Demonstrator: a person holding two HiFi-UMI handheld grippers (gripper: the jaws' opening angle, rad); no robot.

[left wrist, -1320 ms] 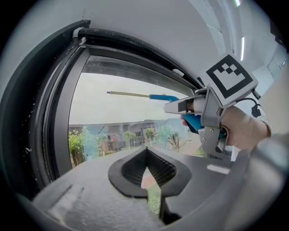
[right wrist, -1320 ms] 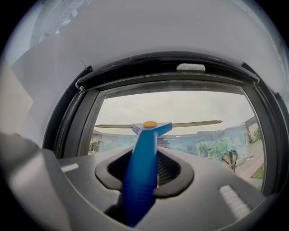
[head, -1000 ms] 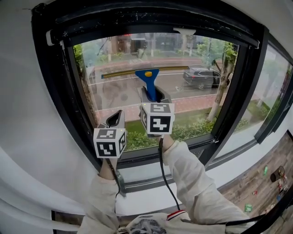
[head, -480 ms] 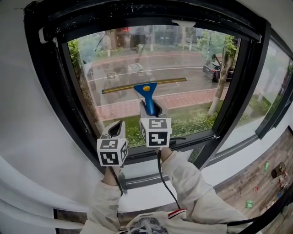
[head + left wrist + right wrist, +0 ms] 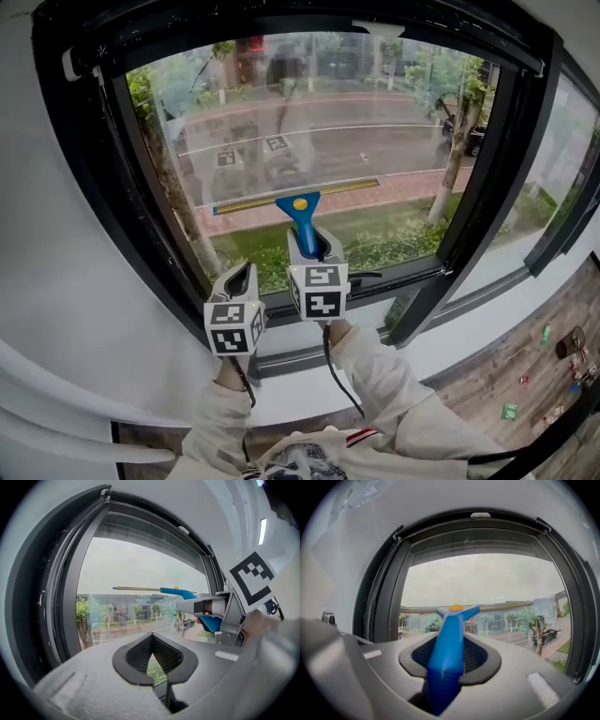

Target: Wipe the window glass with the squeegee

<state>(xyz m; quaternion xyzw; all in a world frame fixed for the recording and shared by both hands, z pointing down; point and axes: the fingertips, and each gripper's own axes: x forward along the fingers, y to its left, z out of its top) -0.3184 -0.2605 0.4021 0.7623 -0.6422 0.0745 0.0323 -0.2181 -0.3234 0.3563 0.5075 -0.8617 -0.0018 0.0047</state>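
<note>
Street beyond window glass. Mid-wipe: right hand-held gripper clamped on squeegee, blade ahead against pane. Left hand-held gripper alongside, closed, empty. Next, probably: steady pull, blade flat.

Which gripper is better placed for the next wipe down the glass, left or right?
Right. The right gripper is shut on the blue handle of the squeegee, whose blade lies level across the window glass. The left gripper is shut on nothing and sits lower, beside it.

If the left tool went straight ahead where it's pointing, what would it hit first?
Most likely the window glass, low on the pane; nothing shows between the left tool and it, though depth is unclear.
</note>
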